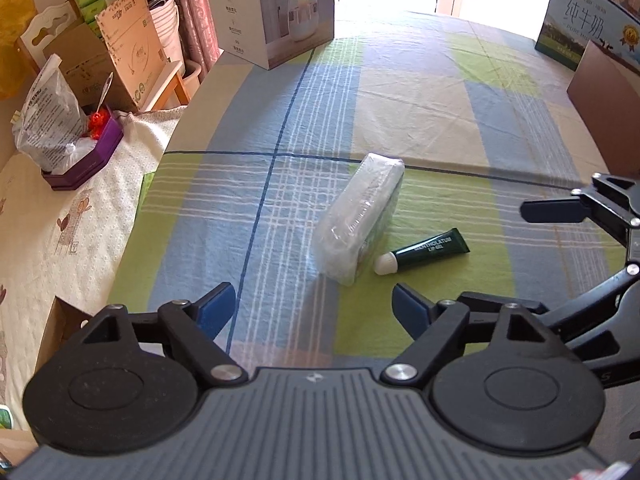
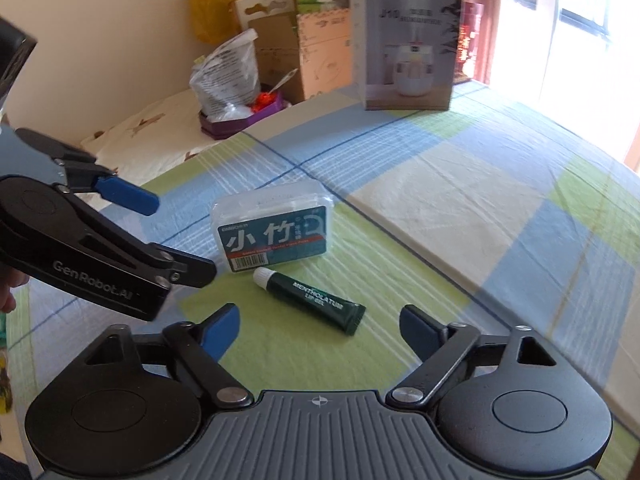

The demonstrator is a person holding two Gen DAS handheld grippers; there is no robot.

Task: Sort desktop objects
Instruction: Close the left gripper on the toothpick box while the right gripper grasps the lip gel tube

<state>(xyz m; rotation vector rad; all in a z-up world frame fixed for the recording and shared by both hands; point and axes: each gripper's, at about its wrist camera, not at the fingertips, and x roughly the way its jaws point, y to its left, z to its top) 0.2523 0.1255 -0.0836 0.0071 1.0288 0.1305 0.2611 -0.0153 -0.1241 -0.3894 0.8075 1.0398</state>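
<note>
Above the checked cloth [image 2: 400,152], both grippers [image 1: 312,308] [image 2: 320,320] gape empty near lip gel [image 2: 316,300] and, seemingly, a floss box [image 2: 276,228].

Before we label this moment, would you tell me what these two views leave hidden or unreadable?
- Clear plastic box: in the left wrist view glare and its end-on angle hide the label and contents.
- Box barcode strip: right wrist view, too small to read.
- Milk carton: cut by the left wrist view's edge.
- Humidifier box: print blurred in the right wrist view.
- Lip gel tube: its underside faces the cloth.
</note>
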